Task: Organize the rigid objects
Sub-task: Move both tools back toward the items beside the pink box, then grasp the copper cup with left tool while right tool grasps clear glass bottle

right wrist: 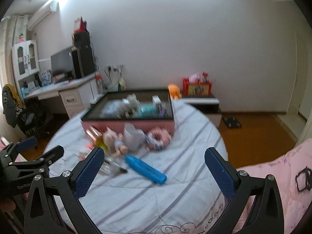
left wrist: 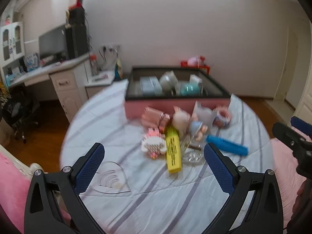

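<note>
On the bed (left wrist: 136, 198), near the far edge of its striped sheet, a pink storage box (left wrist: 176, 91) with a dark rim already holds several things: a pale flat packet, a whitish bundle and a teal item among them. Motion blur keeps me from naming them more closely. That much of the sorting looks done.

What is left lies in a loose pile just in front of the box's near wall. I can make out a yellow rectangular box (left wrist: 172, 152) with black print, a blue comb (left wrist: 227, 145) lying flat to the right of it, a small doll in blue (left wrist: 197, 130), a pink-and-white ring-shaped toy (right wrist: 158, 138) close to the box's right corner, a pink-and-white brush-like piece (left wrist: 153, 146) on the left of the pile, and a clear glass dish (left wrist: 193, 156) under the yellow box's right side. A clear heart-shaped tray (left wrist: 111, 177) sits apart, nearer the left tongs (left wrist: 154, 165). At least 7 items therefore wait outside the box, and I judge the task to be somewhere in its middle, with more to move than has been moved.

The left tongs stand spread wide and hold nothing, aimed at the pile from the near side. The right tongs (right wrist: 154, 167) are likewise parted and empty, hanging above the sheet with the blue comb between and beyond their tips. Neither touches any object, so no pick is under way yet.
</note>
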A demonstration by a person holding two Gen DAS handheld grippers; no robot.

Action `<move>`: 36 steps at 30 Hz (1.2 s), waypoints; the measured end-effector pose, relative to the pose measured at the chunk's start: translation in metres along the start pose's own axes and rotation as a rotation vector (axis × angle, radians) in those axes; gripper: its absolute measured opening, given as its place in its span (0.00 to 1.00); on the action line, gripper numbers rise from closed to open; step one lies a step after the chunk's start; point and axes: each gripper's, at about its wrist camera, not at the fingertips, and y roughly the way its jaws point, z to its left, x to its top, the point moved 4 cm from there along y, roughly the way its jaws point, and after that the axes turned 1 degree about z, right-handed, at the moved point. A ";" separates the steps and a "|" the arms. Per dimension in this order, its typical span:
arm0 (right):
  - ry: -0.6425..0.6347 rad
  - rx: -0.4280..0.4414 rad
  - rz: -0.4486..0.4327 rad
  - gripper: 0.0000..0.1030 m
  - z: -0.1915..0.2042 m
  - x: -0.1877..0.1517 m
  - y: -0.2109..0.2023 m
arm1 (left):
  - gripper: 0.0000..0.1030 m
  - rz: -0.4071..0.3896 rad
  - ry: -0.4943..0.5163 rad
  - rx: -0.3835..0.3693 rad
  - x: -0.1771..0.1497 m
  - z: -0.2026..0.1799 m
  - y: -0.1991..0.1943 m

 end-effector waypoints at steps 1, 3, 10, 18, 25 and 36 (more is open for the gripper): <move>0.001 0.002 0.018 1.00 -0.002 -0.003 0.007 | 1.00 0.025 0.000 -0.003 -0.003 -0.002 0.010; 0.003 0.006 0.047 1.00 -0.007 -0.008 0.020 | 1.00 0.065 0.004 0.003 -0.008 -0.003 0.027; -0.004 0.056 0.116 1.00 -0.007 -0.019 0.050 | 1.00 0.083 -0.046 0.041 -0.008 0.027 0.039; -0.113 0.099 0.137 1.00 0.042 -0.020 0.075 | 1.00 0.088 -0.058 0.061 -0.008 0.046 0.037; -0.150 0.146 0.183 0.89 0.083 -0.024 0.095 | 1.00 0.104 -0.019 0.146 -0.018 0.065 0.034; -0.135 0.212 0.301 0.40 0.088 -0.036 0.122 | 1.00 0.122 -0.063 0.084 -0.023 0.080 0.038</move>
